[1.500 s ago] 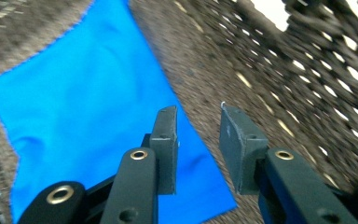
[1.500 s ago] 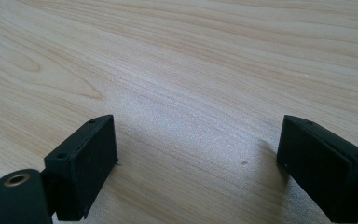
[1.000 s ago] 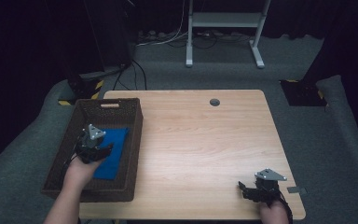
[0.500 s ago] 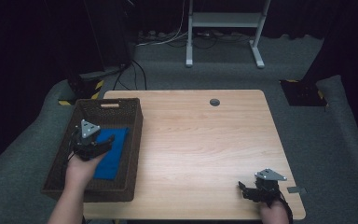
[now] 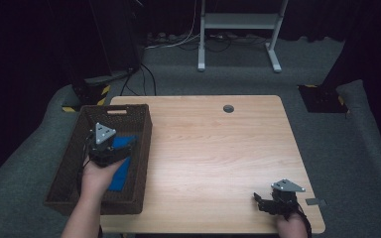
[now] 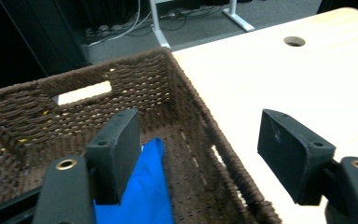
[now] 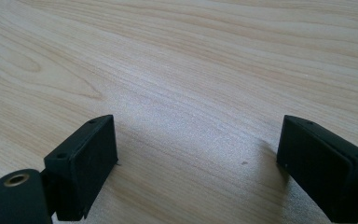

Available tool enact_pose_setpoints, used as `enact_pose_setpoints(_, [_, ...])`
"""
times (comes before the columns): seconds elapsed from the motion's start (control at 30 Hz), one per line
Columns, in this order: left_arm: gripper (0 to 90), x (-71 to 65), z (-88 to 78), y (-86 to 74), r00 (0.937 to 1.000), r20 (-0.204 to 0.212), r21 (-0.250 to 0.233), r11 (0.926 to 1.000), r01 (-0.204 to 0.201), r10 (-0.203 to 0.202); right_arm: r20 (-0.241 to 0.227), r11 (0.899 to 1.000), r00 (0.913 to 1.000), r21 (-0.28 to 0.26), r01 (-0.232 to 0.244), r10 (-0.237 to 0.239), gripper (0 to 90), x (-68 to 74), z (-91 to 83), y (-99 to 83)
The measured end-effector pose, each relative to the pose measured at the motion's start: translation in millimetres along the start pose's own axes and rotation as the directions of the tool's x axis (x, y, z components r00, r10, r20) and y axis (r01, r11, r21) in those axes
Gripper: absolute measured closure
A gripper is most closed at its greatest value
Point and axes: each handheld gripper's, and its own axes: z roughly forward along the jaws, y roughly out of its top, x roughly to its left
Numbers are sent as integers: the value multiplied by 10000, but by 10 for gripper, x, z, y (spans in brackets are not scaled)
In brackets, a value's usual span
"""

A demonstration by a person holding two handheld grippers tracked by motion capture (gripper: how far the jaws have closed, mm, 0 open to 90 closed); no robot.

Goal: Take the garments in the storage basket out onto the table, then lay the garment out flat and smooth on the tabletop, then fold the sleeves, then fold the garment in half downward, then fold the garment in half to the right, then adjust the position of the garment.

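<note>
left hand-held gripper [image 5: 110, 148] jaws just opening, empty, over blue cloth [image 6: 142, 191] in basket [image 6: 42, 95].

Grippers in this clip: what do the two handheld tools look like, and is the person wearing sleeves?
Both are black. The left tool and the right tool each carry a grey three-cornered plate on top. Their pads are flat, black, rectangular blocks with small screw holes at the corners. A dark cable or strap shows at the right wrist. The left forearm is bare, with no sleeve visible.

Bright tabletop [image 5: 213, 148], dark surroundings, soft focus, slight glare.
</note>
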Motion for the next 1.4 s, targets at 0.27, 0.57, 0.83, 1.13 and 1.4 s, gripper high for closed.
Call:
enact_pose_setpoints(0.27, [228, -74, 20, -14, 9991, 320, -80, 9996, 267, -264, 2, 10000, 10000, 4, -4, 4, 118, 1, 0, 0])
enact_pose_setpoints(0.57, [146, -183, 105, -43, 9987, 458, 90, 9997, 221, -225, -3, 10000, 10000, 2, 13, -13, 118, 1, 4, 3])
enact_pose_setpoints(0.83, [138, -328, 189, -24, 9973, 715, 174, 9997, 148, -161, -5, 10000, 10000, 1, 9, -9, 119, 1, 3, 3])
enact_pose_setpoints(1.13, [121, -557, 272, 24, 9940, 1085, 55, 9998, -172, 165, -11, 10000, 10000, -2, 18, -18, 119, 1, 4, 4])
enact_pose_setpoints(1.4, [123, -719, 308, 66, 9899, 1383, -38, 9995, -306, 308, -11, 10000, 10000, -2, 20, -20, 119, 1, 4, 4])
